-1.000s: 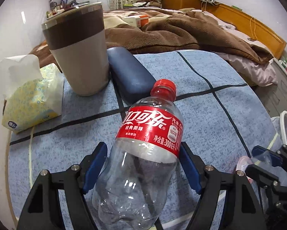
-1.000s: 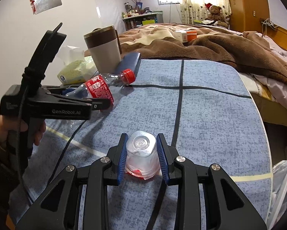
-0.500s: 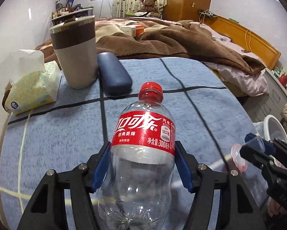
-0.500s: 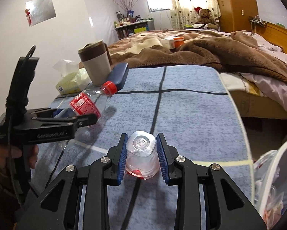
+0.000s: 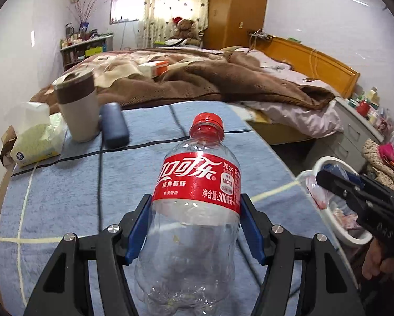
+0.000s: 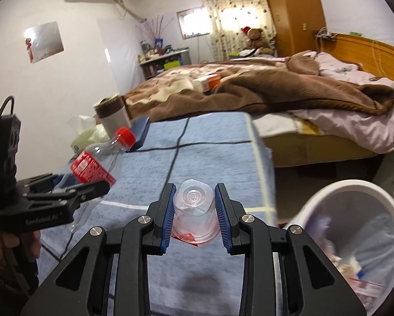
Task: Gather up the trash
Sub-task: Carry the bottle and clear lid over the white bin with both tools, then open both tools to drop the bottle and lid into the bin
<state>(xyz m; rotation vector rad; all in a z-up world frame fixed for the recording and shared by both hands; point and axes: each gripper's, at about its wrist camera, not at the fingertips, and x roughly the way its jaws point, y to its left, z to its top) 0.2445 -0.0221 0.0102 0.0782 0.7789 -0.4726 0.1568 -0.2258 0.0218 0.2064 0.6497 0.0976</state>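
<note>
Left gripper (image 5: pixel 195 226) clamped on empty cola bottle (image 5: pixel 197 210), long axis along fingers, red cap pointing away, past fingertips. Right gripper (image 6: pixel 195 217) pinching crushed clear cup (image 6: pixel 194 214), base facing forward. White bin (image 6: pixel 360 239) just right of right gripper, nothing between. Mug (image 5: pixel 77 108), dark blue case (image 5: pixel 114 126), tissue pack (image 5: pixel 36 139) far ahead-left of left gripper on blue checked cloth (image 5: pixel 65 184). Bedroom, messy bed (image 5: pixel 210 84) beyond.

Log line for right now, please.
left gripper: holds bottle | right gripper: holds cup | bin: not reached
</note>
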